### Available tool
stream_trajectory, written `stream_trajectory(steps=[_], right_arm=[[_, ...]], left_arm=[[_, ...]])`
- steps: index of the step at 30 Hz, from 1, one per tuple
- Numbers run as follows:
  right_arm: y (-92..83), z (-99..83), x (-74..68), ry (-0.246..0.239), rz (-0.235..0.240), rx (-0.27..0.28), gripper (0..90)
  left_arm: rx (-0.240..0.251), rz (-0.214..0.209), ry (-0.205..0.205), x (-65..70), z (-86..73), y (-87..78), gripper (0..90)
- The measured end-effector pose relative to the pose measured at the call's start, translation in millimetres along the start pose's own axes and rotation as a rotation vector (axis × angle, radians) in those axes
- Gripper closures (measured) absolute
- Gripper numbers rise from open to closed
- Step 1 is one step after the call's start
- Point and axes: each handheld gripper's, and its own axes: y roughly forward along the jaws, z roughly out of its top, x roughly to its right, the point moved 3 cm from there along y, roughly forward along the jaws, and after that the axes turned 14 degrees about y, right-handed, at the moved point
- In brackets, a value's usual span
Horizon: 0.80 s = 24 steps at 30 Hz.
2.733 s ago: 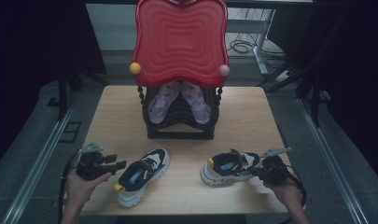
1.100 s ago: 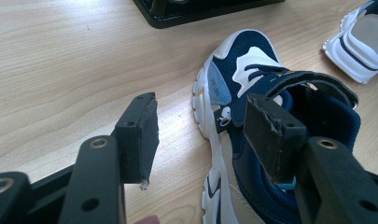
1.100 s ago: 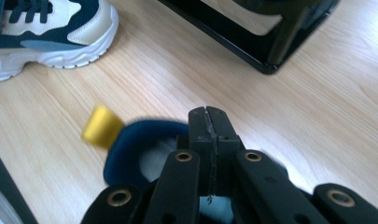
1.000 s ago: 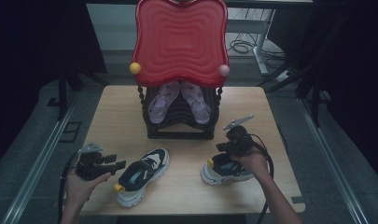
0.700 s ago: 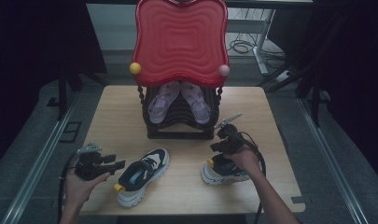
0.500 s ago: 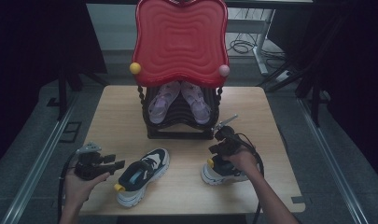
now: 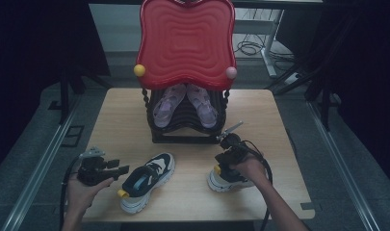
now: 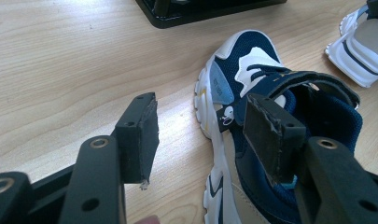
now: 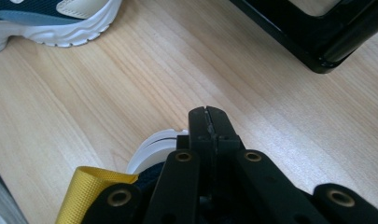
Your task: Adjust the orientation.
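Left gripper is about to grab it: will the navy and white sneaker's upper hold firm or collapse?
The navy and white sneaker probably flexes: its strap and mesh collar look soft. The thick white sole should stay stiff, so it likely won't roll. The left gripper stands open beside it.

1. Navy-and-white sneaker (image 8: 270,140), light blue side panel: small printed marking, too blurred to read.
2. Same sneaker, strap base: small white emblem, a figure and not lettering.
3. No other text, brand, number or sign legible.
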Motion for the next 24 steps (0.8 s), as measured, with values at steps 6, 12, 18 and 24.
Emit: stream_trajectory(steps=[6, 12, 18, 24], right_arm=[[-2.3, -6.7, -4.0, -0.011, 0.004, 0.001, 90.0], [-6.5, -17.4, -9.9, -0.04, -0.007, -0.022, 90.0], [-10.5, -26.4, -14.5, -0.067, -0.015, -0.036, 90.0], [-15.7, -36.3, -19.6, -0.096, -0.033, -0.049, 90.0]], left_arm=[[-0.004, -0.001, 0.002, 0.3, 0.1, 0.2, 44.8], [-0.005, -0.002, 0.003, 0.5, 0.0, 1.0, 44.7], [-0.006, -0.002, 0.003, 0.5, 0.0, 1.3, 44.7], [-0.006, -0.003, 0.003, 0.8, -0.1, 1.8, 44.7]])
